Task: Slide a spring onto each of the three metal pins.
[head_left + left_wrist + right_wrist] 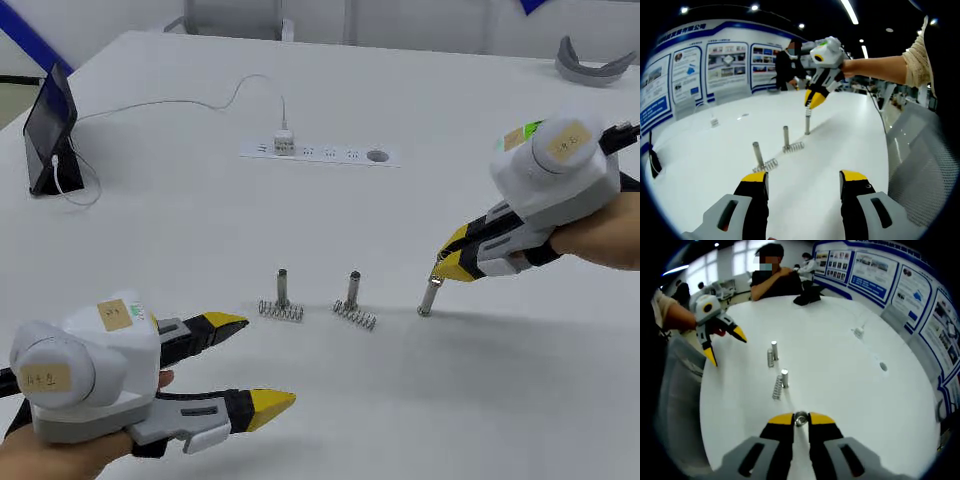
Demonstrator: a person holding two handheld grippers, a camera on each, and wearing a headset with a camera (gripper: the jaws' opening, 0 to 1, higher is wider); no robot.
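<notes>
Though loose, two springs (281, 311) (356, 317), three pins (282, 287) (353, 288) (430, 296).

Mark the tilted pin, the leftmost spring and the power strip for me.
tilted pin (430, 298): head view, mid-shaft.
leftmost spring (281, 311): head view, middle coils.
power strip (320, 153): head view, top face centre.

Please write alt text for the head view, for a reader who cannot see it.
The white-and-yellow right gripper holds the top of a tilted silver metal pin in its shut fingers on a white table. Two more pins stand upright, a small steel coil spring lying beside each; the left gripper is open.
</notes>
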